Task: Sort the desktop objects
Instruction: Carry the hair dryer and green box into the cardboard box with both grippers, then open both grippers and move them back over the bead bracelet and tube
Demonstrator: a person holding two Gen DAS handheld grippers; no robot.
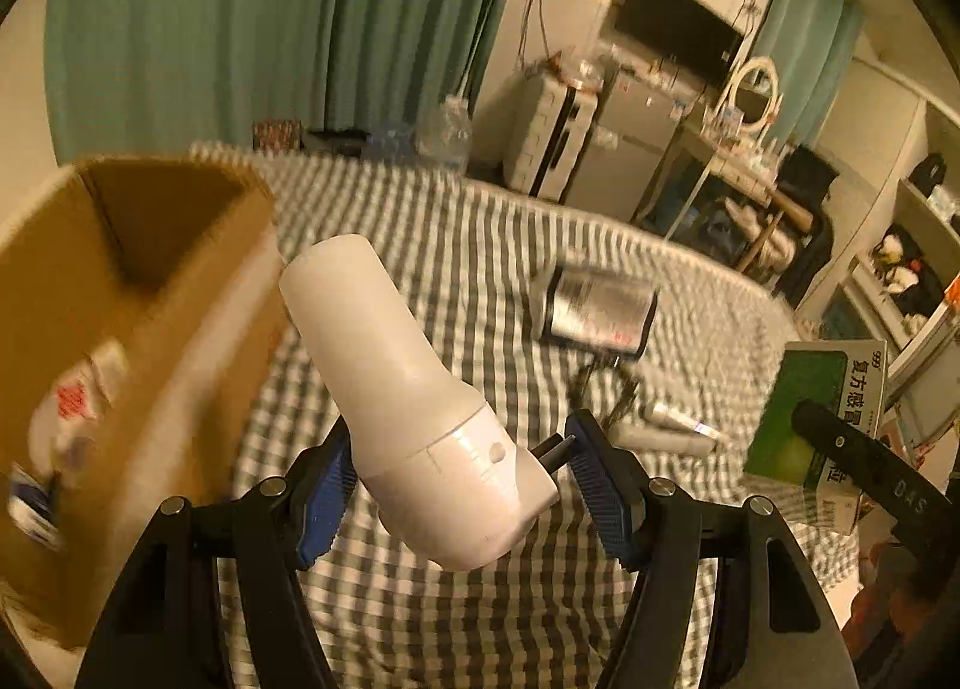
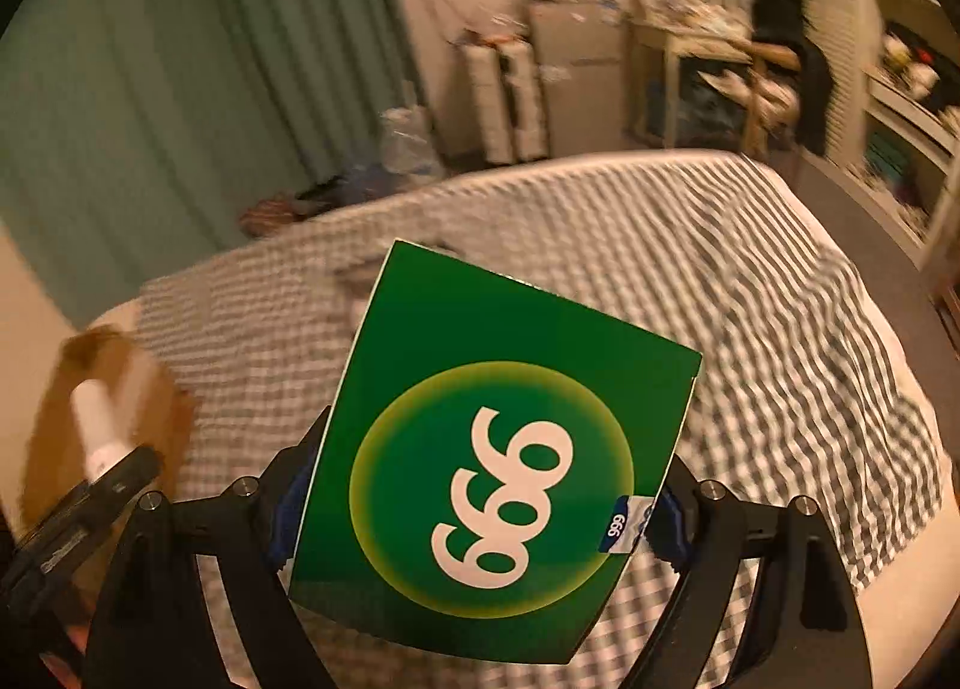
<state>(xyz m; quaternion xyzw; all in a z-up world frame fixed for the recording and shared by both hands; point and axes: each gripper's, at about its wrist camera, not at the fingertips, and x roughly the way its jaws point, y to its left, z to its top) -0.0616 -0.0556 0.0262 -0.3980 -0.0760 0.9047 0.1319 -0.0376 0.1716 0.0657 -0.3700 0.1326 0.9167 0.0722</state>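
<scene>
The left gripper (image 1: 459, 470) was clamped on a white plug-in device (image 1: 414, 407) — a smooth plastic body with metal prongs sticking out toward one blue pad. It hung in the air just beside the cardboard box (image 1: 144, 281), above the checked cloth (image 1: 420, 245). The shell looked hard, light and rather slippery, and its rounded sides gave the pads little flat ground; the wide lower body, where the jaws sat, seemed the safest hold, well clear of the prongs.

The right gripper (image 2: 474, 515) was clamped across a green carton (image 2: 492, 449), held up well apart from the box. It was probably thin card, light and easy to crush — a hold on the narrow edges suited it better than any squeeze on the broad faces.

Beyond the box, a dark packet (image 1: 594, 311) and a small tube (image 1: 678, 419) lay on the cloth, unsorted.
</scene>
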